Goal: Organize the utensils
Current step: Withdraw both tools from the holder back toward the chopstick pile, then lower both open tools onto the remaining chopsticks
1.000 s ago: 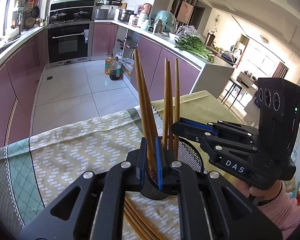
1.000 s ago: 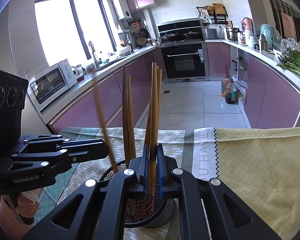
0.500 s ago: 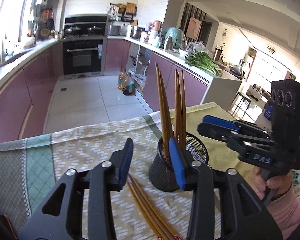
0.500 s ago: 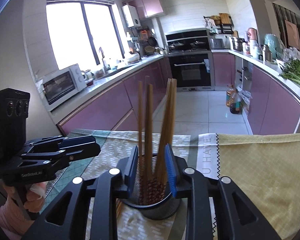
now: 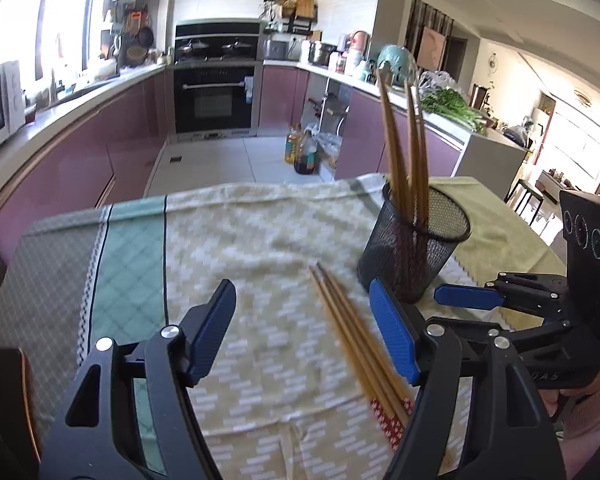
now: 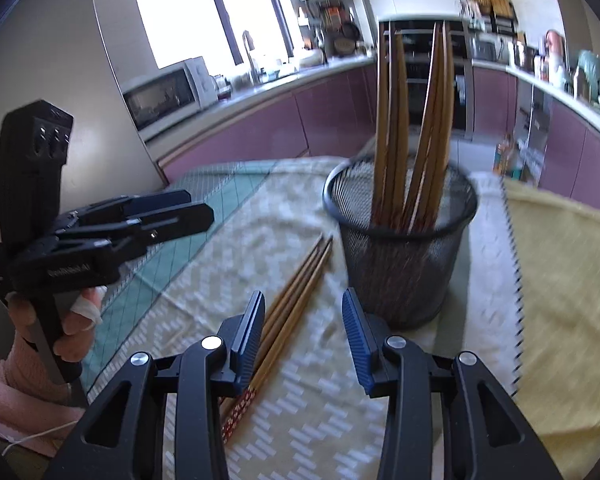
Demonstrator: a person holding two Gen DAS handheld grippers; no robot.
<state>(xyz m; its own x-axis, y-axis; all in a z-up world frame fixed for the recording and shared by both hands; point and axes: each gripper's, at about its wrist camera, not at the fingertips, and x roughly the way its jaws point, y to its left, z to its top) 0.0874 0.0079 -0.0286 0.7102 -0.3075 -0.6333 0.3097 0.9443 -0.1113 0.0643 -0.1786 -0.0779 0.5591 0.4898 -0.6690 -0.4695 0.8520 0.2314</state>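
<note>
Motion blur keeps us from counting the loose wooden chopsticks lying on the patterned cloth at seven o'clock of the black mesh cup, where five or so stand, while our left gripper and right gripper are both opening, empty.

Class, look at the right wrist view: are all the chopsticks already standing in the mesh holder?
No: several chopsticks lie flat on the tablecloth beside the mesh holder.
</note>
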